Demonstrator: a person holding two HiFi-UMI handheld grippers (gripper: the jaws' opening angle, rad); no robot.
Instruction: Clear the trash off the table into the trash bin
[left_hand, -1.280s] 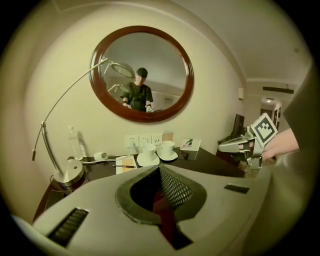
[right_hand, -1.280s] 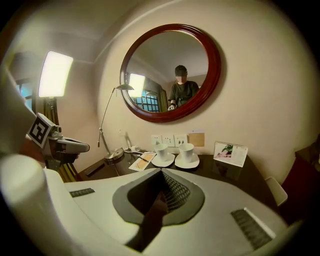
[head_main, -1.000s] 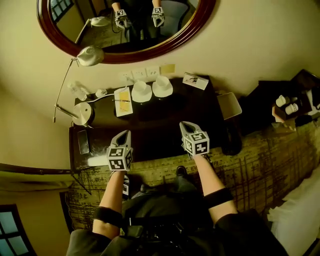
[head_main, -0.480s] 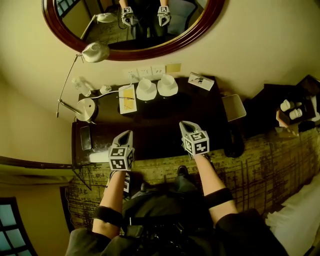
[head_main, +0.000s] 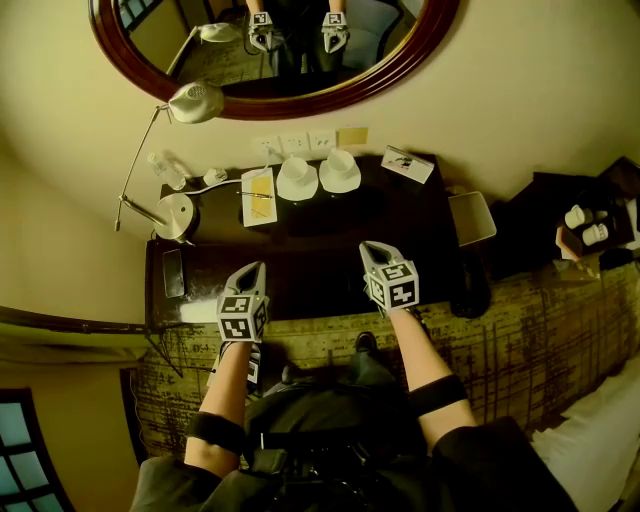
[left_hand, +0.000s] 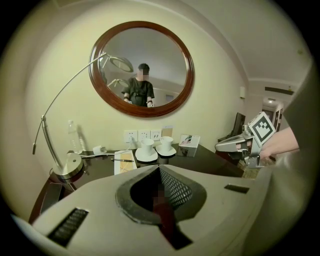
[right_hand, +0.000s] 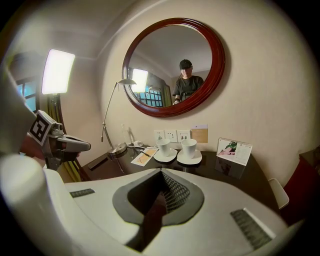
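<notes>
The person is standing at a dark tabletop (head_main: 322, 238) and is holding one gripper in each hand. The left gripper (head_main: 250, 268) is hanging over the near edge of the tabletop. Its fingers (left_hand: 176, 189) are pressing together with nothing between them. The right gripper (head_main: 372, 250) is hanging over the near right part. Its fingers (right_hand: 175, 192) are squeezing shut too and are holding nothing.

The trash bin (head_main: 472, 217) is sitting just beside the right end of the tabletop. A small white lump (head_main: 213, 177) is lying at the back left, near a clear bottle (head_main: 160, 170) and a lamp (head_main: 172, 215). I cannot tell if it is trash. Two white cups (head_main: 298, 170) are sitting on saucers at the back, beside a notepad (head_main: 258, 195) with a pen on it.
</notes>
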